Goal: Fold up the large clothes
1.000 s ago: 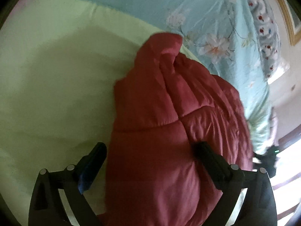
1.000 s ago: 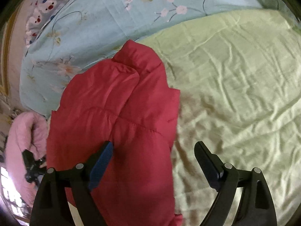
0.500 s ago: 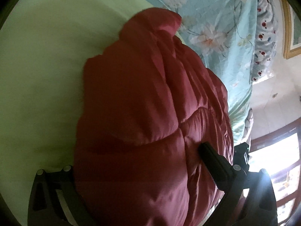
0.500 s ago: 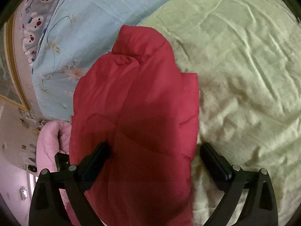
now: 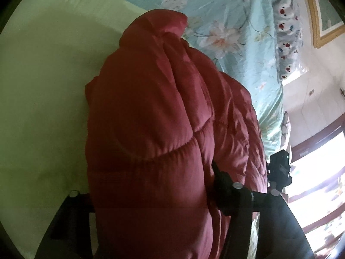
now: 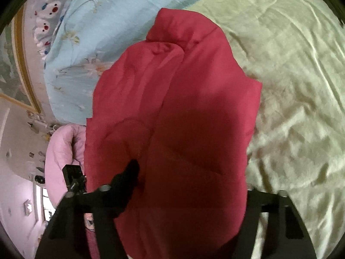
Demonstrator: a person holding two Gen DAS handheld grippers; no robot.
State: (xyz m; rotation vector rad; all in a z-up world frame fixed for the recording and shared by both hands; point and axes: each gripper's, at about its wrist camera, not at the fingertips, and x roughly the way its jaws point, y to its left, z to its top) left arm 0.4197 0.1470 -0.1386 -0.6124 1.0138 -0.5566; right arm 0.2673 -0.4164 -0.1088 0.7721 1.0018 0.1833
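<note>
A red puffy jacket [image 5: 155,116] lies on the pale green bed sheet [image 5: 47,90], its collar end pointing away from me. My left gripper [image 5: 155,181] is closing on the jacket's near edge. Its right finger [image 5: 220,179] digs into the padding, and the left finger is hidden under the fabric. In the right wrist view the jacket [image 6: 194,108] bulges between the jaws of my right gripper [image 6: 189,181], which is closing too. There the left finger [image 6: 130,172] presses into the cloth and the right finger is covered.
A light blue floral quilt [image 5: 237,32] lies along the far side of the jacket. Pink bedding [image 6: 62,151] sits at the bed's left end. A bright window [image 5: 319,183] and a framed picture [image 5: 323,10] are on the walls. Open sheet [image 6: 297,86] spreads to the right.
Both grippers moved forward and down over the jacket's near edge, then narrowed from wide open. The padding now fills the space between each pair of fingers.
</note>
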